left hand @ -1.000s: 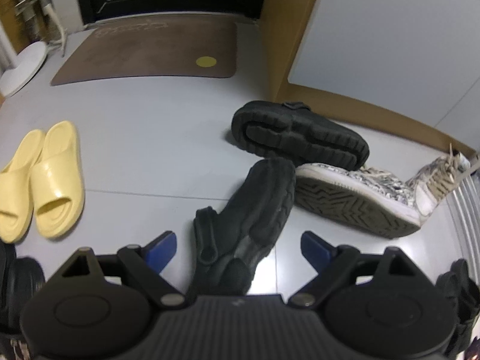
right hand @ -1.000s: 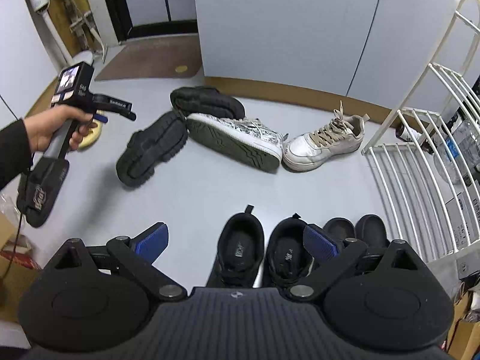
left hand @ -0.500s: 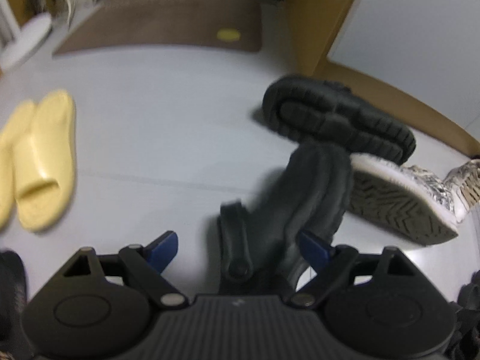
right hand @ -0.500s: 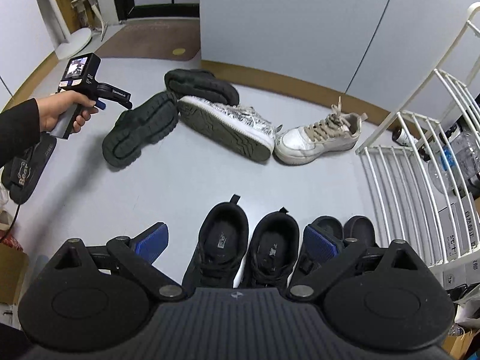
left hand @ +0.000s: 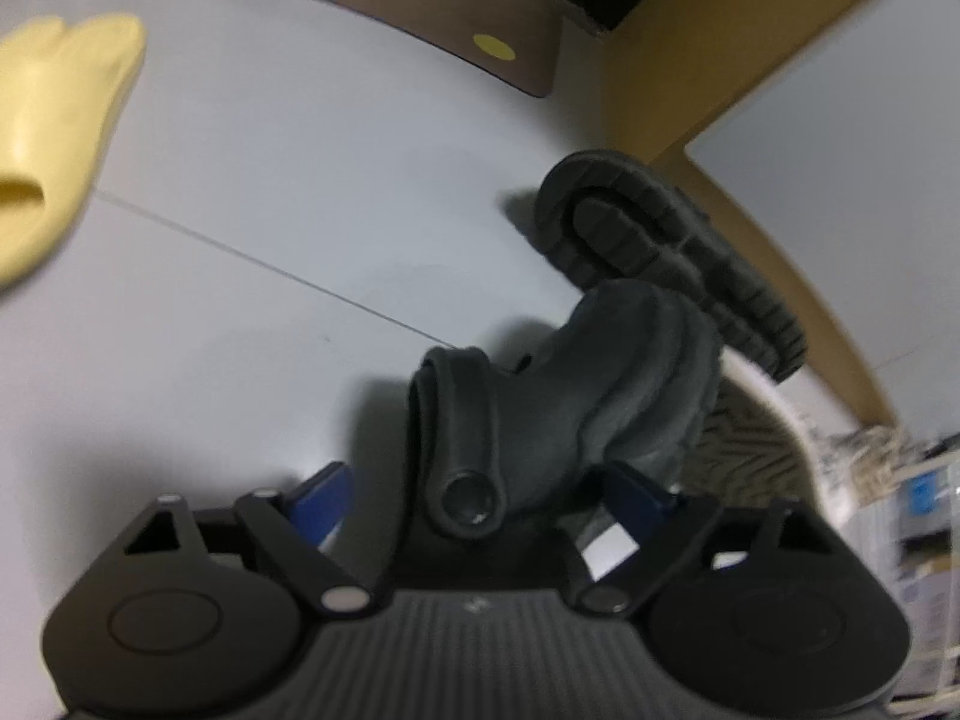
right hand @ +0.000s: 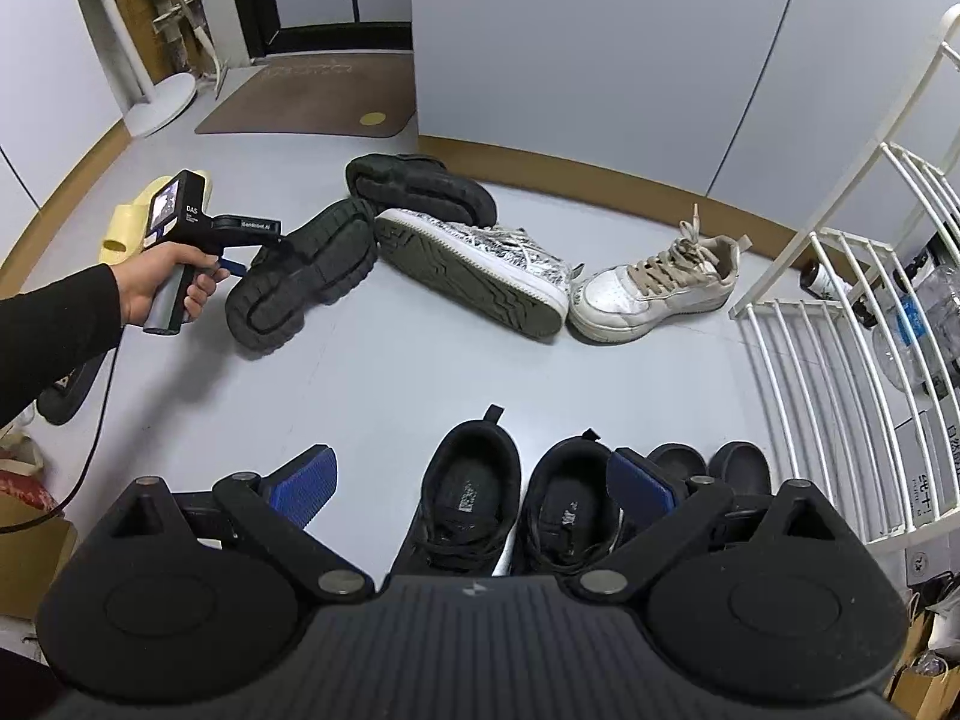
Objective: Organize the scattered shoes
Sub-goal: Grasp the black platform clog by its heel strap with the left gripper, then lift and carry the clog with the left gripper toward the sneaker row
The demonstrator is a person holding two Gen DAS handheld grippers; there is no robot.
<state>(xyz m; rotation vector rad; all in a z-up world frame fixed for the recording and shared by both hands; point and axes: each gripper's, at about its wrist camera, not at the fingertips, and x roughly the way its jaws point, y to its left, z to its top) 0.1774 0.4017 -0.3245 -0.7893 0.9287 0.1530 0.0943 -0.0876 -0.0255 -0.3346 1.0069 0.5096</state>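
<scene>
A black clog [left hand: 600,396] lies on its side on the grey floor, heel toward me. My left gripper [left hand: 477,495] straddles its heel strap. The jaws are closing, the clog is between them, and a gap still shows at the left pad [left hand: 321,495]. From the right wrist view, a hand holds the left gripper [right hand: 252,252] at the heel of that clog [right hand: 306,276]. The second black clog [right hand: 420,186] lies sole-up behind it. My right gripper [right hand: 474,486] hangs open above a pair of black sneakers [right hand: 468,516], holding nothing.
A silver sneaker [right hand: 474,264] lies on its side against the clogs, with a white sneaker [right hand: 654,294] to its right. Yellow slides [left hand: 54,120] sit at the left. A white wire rack [right hand: 840,276] stands on the right, a brown doormat [right hand: 312,96] by the door.
My left gripper has dropped toward the black clog and rolled, and its jaws have narrowed around the heel. The right gripper stays over the black sneakers.
</scene>
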